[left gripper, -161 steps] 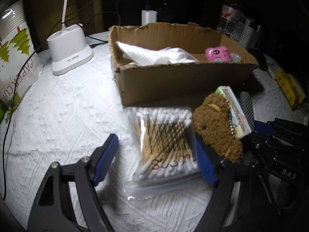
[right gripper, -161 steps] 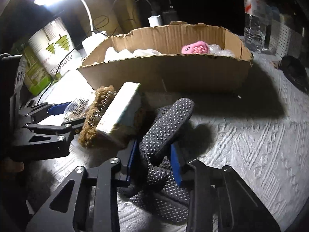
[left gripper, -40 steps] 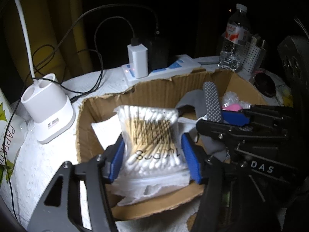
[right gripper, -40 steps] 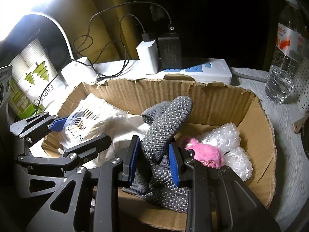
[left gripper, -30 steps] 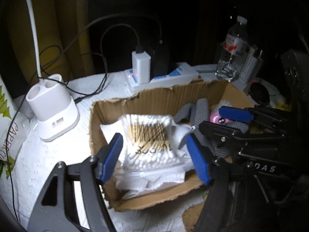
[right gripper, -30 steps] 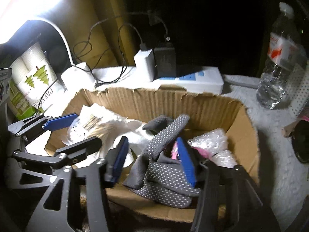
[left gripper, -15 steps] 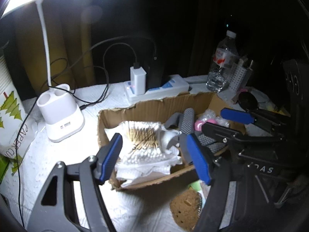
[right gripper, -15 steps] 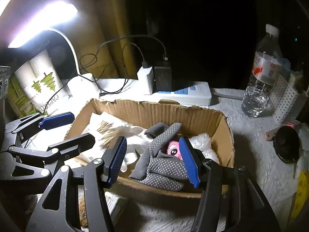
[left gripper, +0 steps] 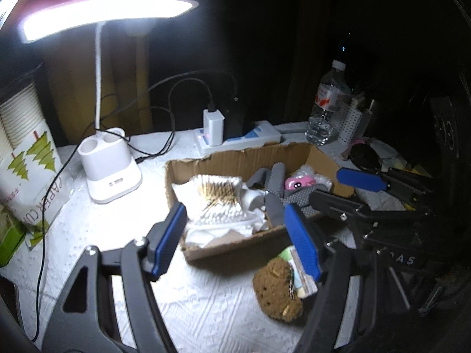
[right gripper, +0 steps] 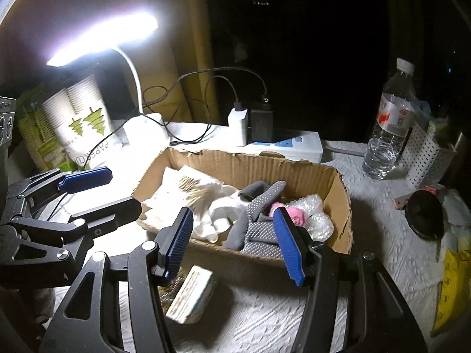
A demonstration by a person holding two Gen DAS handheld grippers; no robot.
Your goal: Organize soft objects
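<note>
**Both grippers wide open above the box, soft things inside**

Your left gripper (left gripper: 237, 239) hangs over the near-left edge of the cardboard box (left gripper: 235, 158), jaws spread wide, nothing between the blue pads. Your right gripper (right gripper: 235, 242) does the same from the right side: jaws far apart, empty, hovering just in front of the box's near wall.

Look inside the box. The pack of cotton swabs (left gripper: 219, 198) lies at the left end on top of white tissue (left gripper: 223, 229). The grey dotted glove (right gripper: 259, 214) is draped across the middle, one finger sticking up toward the back wall. Beside it, toward the right end, sits the small pink toy (right gripper: 294, 214) against a wad of bubble wrap (right gripper: 315, 217).

Outside the box, on the white cloth (left gripper: 103, 229), the brown plush toy (left gripper: 275, 288) lies just in front of the near wall, with a small flat packet (right gripper: 192, 294) resting against it.

Behind the box you have the desk lamp (left gripper: 110, 164), lit and bright, the power strip (right gripper: 285, 145) with chargers plugged in, a water bottle (right gripper: 388, 126) to the right, and a sleeve of paper cups (left gripper: 23, 158) at far left.
</note>
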